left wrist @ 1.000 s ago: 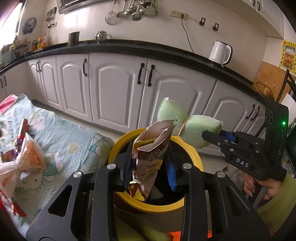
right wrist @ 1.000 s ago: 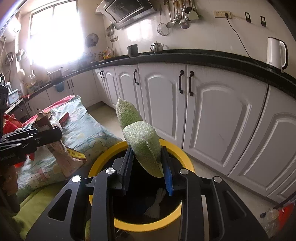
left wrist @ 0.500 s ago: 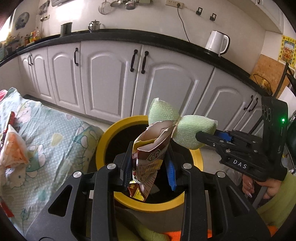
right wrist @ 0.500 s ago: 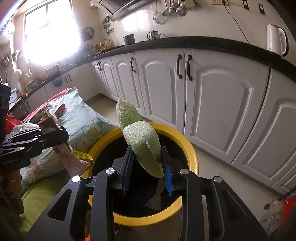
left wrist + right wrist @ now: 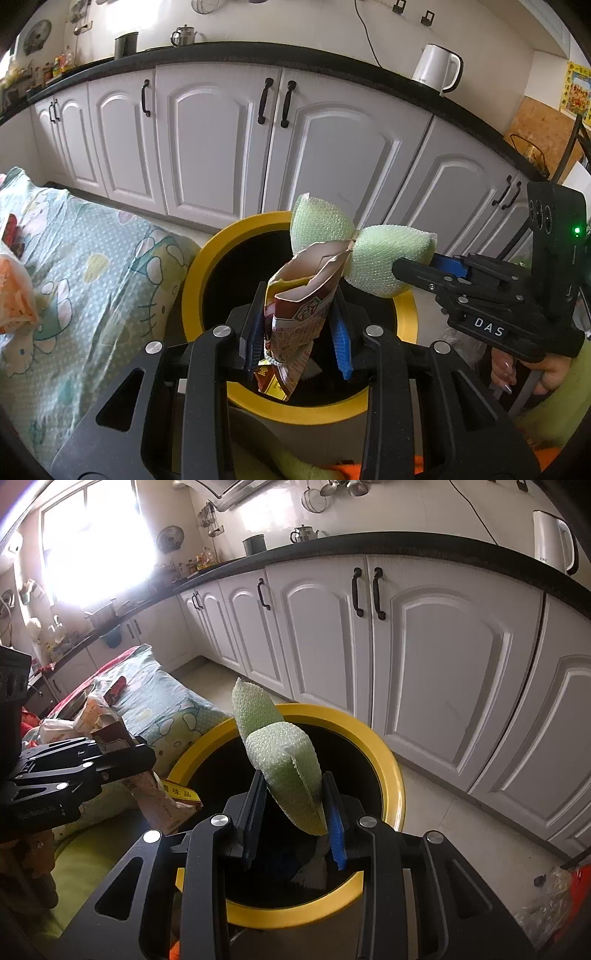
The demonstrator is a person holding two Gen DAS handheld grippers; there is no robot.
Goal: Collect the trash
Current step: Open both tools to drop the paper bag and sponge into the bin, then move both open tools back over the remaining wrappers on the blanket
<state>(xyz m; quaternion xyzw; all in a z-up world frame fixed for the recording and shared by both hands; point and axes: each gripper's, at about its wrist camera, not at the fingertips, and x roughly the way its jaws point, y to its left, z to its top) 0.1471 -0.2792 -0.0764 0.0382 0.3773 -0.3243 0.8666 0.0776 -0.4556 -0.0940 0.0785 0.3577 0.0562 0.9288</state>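
Note:
A yellow-rimmed black trash bin (image 5: 207, 280) (image 5: 391, 775) stands on the floor before the cabinets. My left gripper (image 5: 297, 332) is shut on a torn brown snack bag (image 5: 295, 317) and holds it over the bin's opening. My right gripper (image 5: 293, 812) is shut on a folded piece of green bubble wrap (image 5: 288, 764), also above the bin. In the left wrist view the right gripper (image 5: 406, 269) reaches in from the right with the wrap (image 5: 384, 254). In the right wrist view the left gripper (image 5: 140, 757) holds the bag (image 5: 155, 797) at the bin's left rim.
A table with a patterned cloth (image 5: 85, 280) stands left of the bin and holds an orange-and-white bag (image 5: 14, 295) and other wrappers. White cabinets (image 5: 229, 140) run behind. A white kettle (image 5: 436, 70) stands on the black counter. White trash (image 5: 314, 871) lies inside the bin.
Both grippers have moved closer over the bin with their loads, and the bin fills more of each view. The table has slid left in the left wrist view.

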